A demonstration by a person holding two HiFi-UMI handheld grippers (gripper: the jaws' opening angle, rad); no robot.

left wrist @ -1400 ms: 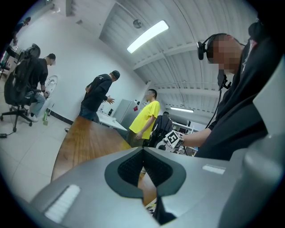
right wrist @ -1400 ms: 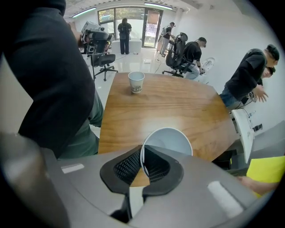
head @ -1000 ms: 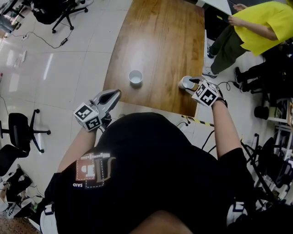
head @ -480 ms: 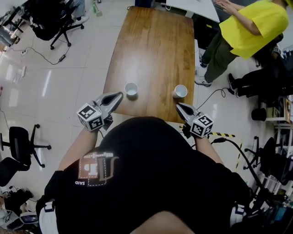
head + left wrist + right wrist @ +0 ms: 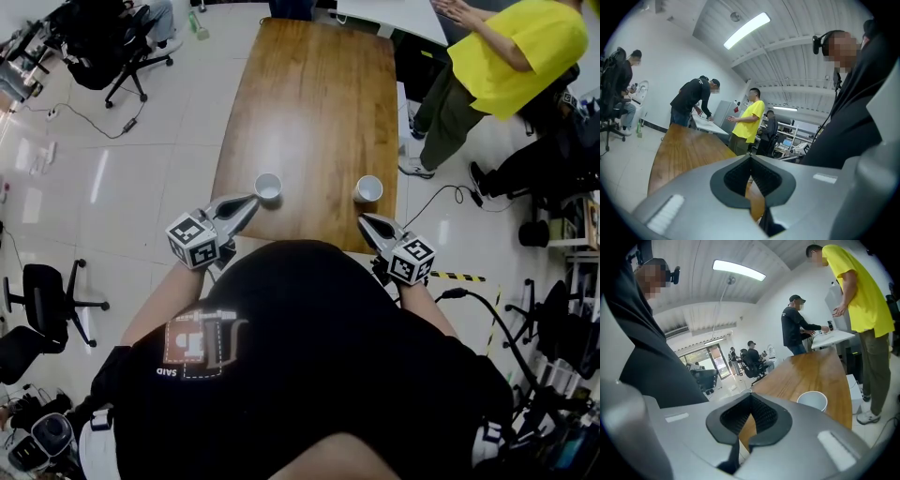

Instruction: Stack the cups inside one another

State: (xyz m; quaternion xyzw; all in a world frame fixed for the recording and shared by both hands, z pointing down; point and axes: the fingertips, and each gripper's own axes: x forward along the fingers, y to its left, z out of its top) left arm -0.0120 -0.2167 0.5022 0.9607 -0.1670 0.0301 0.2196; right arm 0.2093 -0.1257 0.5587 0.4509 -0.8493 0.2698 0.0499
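Standing beside the table (image 5: 319, 103) near the right cup (image 5: 368, 188), a person (image 5: 502, 56).

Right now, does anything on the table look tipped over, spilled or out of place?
Nothing stands out. The left cup and the right cup both stand upright, mouths up, apart from each other near the near edge of the wooden table. No spill or damage shows.

An open-plan office or lab: black swivel chairs (image 5: 49, 292) on a glossy tiled floor (image 5: 141, 187), a long wooden bench (image 5: 319, 103), ceiling strip lights (image 5: 746, 30), equipment shelves (image 5: 790, 136), people standing around a white desk (image 5: 710, 125)
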